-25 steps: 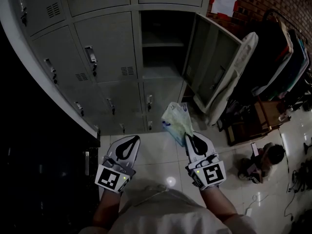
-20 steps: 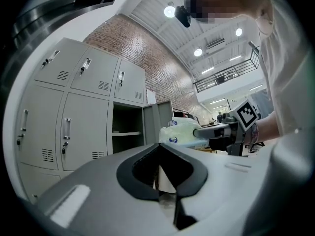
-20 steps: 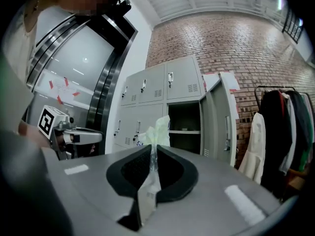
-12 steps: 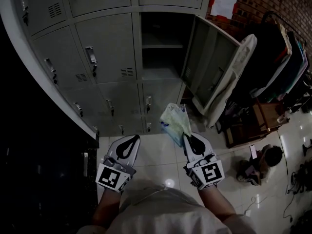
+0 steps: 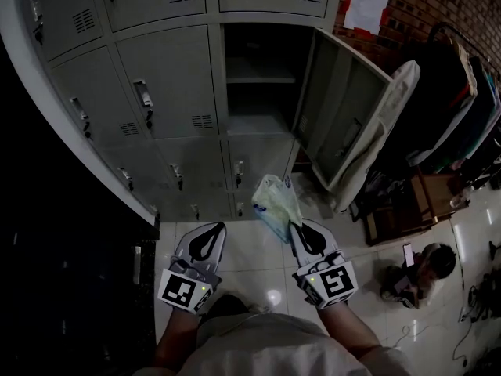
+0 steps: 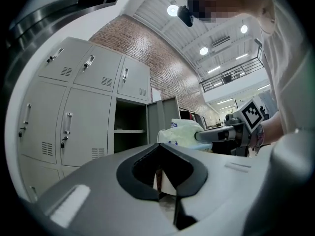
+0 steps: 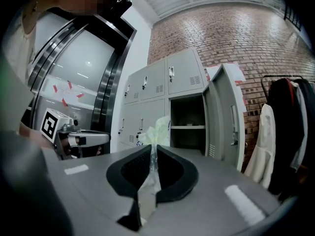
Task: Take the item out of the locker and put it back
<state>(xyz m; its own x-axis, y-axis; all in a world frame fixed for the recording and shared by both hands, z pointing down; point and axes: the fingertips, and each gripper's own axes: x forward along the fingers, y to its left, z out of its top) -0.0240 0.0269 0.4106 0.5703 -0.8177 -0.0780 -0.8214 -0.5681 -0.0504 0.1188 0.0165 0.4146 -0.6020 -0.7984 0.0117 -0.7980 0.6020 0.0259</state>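
Thin plastic is all the closed jaws of our right gripper (image 5: 297,229) pinch; the bag (image 5: 275,198) just beyond them could slip free. Our left gripper (image 5: 210,232) is shut, empty. Farther ahead, the locker door (image 5: 338,116) might snag it.

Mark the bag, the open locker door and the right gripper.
bag (image 5: 275,198), head view, crumpled middle
locker door (image 5: 344,116), head view, inner face
right gripper (image 5: 297,227), head view, between its fingertips, shut on the bag

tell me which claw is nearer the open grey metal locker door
Right. The right claw, pinching a pale plastic bag, is just left of the open grey metal locker door; the left claw is further left, empty.
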